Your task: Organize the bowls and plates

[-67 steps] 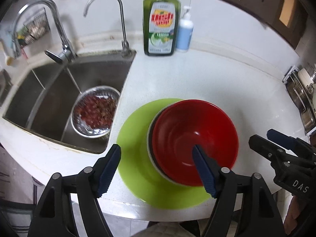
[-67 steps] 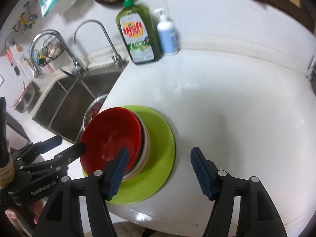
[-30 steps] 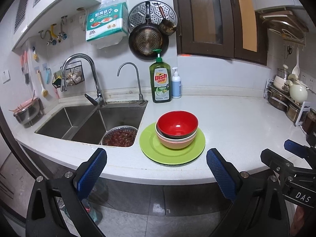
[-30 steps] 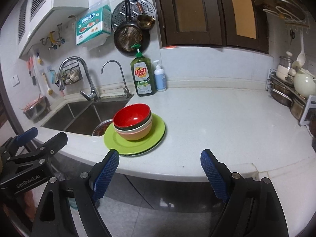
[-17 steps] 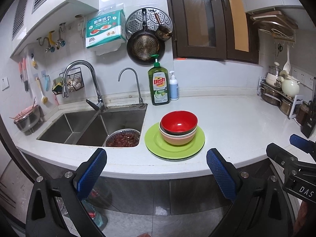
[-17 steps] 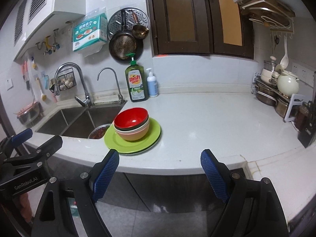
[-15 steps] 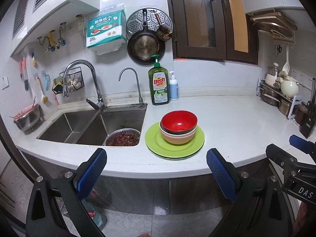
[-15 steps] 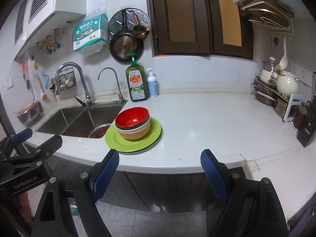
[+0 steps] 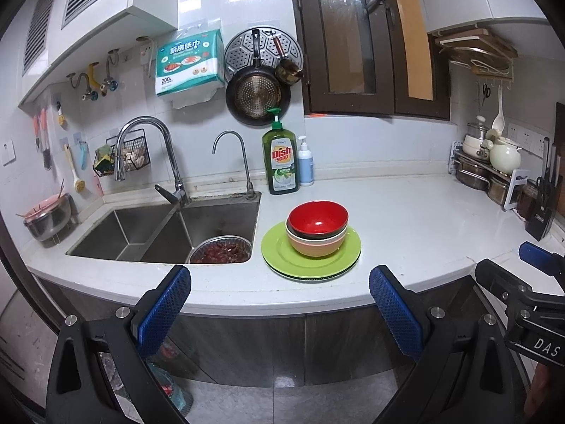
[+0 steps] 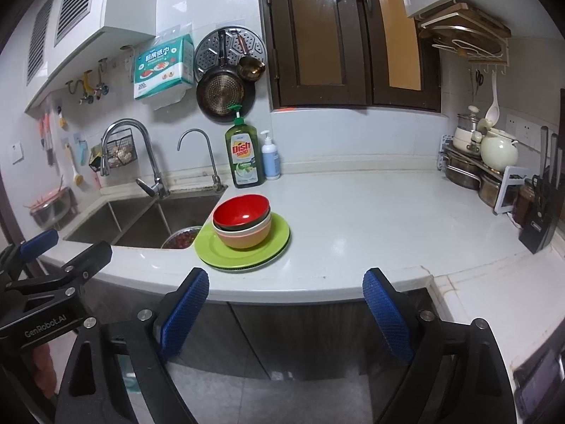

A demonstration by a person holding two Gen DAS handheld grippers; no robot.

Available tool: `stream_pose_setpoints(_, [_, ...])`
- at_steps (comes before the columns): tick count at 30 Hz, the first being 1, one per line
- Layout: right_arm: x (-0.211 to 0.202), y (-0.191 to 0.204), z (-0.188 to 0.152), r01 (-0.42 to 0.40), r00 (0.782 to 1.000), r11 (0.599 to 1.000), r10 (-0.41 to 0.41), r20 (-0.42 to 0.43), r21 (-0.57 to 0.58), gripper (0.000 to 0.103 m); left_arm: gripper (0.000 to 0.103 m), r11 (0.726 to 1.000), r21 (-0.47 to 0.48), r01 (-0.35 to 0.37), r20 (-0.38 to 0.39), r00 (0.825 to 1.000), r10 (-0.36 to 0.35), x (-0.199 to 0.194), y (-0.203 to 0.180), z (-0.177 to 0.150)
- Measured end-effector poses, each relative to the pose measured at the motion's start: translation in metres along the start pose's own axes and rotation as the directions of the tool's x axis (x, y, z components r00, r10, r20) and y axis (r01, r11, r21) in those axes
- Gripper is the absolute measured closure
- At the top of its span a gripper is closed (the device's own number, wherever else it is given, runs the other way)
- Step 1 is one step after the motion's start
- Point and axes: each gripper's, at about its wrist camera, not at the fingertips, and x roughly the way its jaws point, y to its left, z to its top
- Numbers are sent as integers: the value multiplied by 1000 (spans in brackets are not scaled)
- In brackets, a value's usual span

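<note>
A: So we've got the bowls (image 9: 316,228) nested, red one on top, sitting in the middle of the green plate (image 9: 279,252), and the plate's on the counter (image 9: 406,226) just right of the sink (image 9: 159,226). We figure that's the point of the stacking: one compact pile, wide flat piece at the bottom so nothing tips.

B: Yep, and both tools are off it. Our left gripper (image 9: 280,312) has its jaws spread wide with nothing between them, same for the right gripper (image 10: 286,312). Both hang out past the counter edge, on the near side of the sink, well apart from the stack.

A: Compared with a couple of seconds back, that's a big change. We were right over the plate then, left jaws straddling the red bowl's rim. Now we've pulled back and tilted up, so the whole wall behind the sink shows.

B: Stack itself hasn't budged, though. Looks done to us.
</note>
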Motion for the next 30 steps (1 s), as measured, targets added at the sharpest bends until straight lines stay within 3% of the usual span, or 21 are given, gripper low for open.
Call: stream_pose_setpoints(30, [-26,5,0,1,999,1000,0,48,-4,13,0,1000,4,6,52,999,-6,-32,5,0])
